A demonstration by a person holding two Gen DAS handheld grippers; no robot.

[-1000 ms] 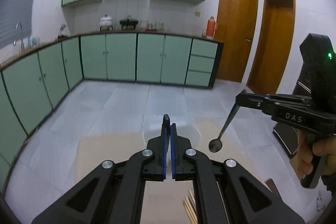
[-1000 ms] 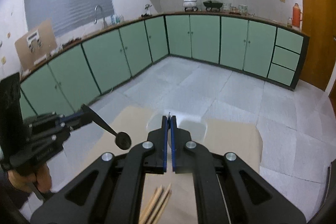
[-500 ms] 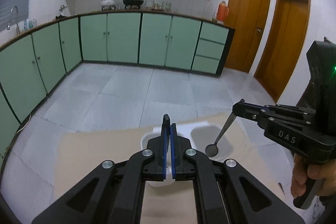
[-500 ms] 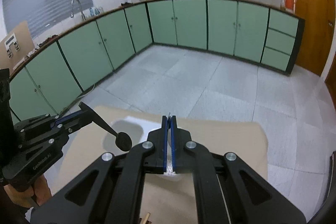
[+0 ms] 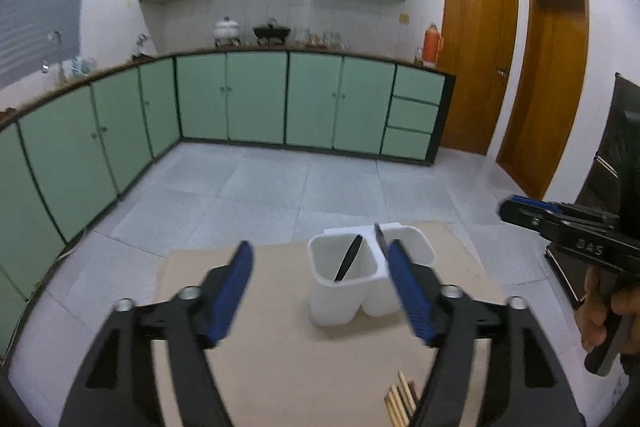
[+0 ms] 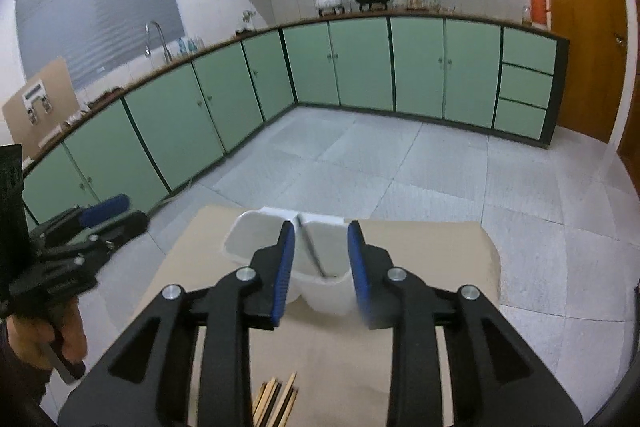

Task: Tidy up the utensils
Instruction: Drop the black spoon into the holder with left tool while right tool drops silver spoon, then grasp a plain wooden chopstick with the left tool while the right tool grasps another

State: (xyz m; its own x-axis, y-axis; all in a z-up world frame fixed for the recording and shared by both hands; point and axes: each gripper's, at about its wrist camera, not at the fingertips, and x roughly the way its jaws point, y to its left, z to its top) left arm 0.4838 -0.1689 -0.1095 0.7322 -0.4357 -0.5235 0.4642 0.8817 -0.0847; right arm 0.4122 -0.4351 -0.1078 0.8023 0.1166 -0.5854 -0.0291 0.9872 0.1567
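A white two-compartment holder [image 5: 340,303] stands on the tan table mat. A dark spoon [image 5: 348,259] leans inside its left compartment, and a metal spoon handle [image 5: 379,235] sticks up from the right one. My left gripper [image 5: 318,251] hangs just before the holder, its jaws opening wide with nothing pressed between the pads. In the right wrist view my right gripper [image 6: 320,229] is over the holder [image 6: 240,247], its jaws opening. The metal spoon [image 6: 312,251] stands free between them inside the right compartment.
Several wooden chopsticks [image 5: 400,399] lie on the tan mat [image 5: 280,347] near the front, and the right wrist view also shows these chopsticks [image 6: 276,399]. A person's hand [image 5: 596,307] grips the right gripper's handle. Green kitchen cabinets and tiled floor lie beyond.
Both grippers were shut on spoons held above the table. Both have sunk toward the holder and opened; the dark spoon is in the left compartment, the metal one in the right.
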